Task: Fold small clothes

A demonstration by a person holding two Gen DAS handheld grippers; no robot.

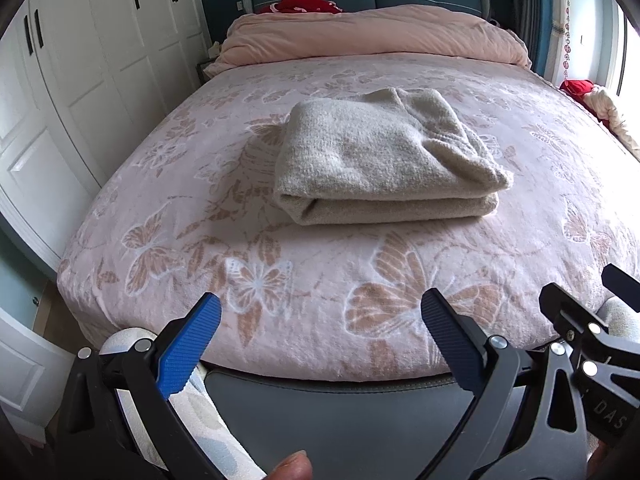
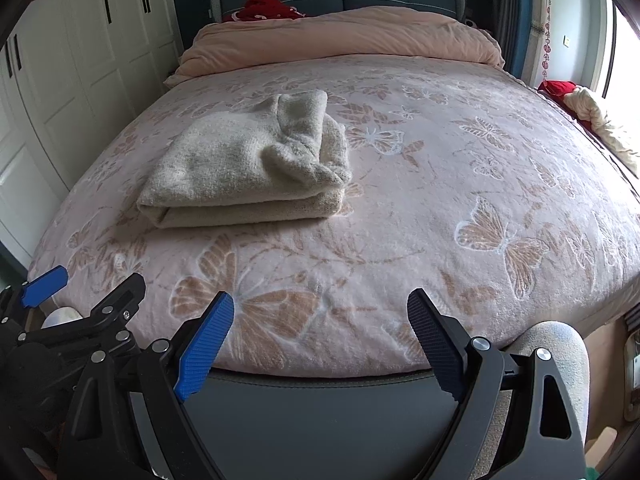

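A cream knitted sweater (image 1: 380,160) lies folded into a thick rectangle on the pink butterfly blanket (image 1: 280,280) of the bed. It also shows in the right wrist view (image 2: 248,172), left of centre. My left gripper (image 1: 320,312) is open and empty, held at the foot of the bed, well short of the sweater. My right gripper (image 2: 320,308) is open and empty, beside the left one at the bed's foot. The right gripper's body shows at the lower right of the left wrist view (image 1: 592,340).
A rolled pink duvet (image 1: 372,36) lies across the head of the bed against the blue headboard, with red cloth (image 1: 304,2) behind it. White wardrobes (image 1: 80,80) stand along the left. Red and cream clothes (image 2: 592,112) lie at the right by the window.
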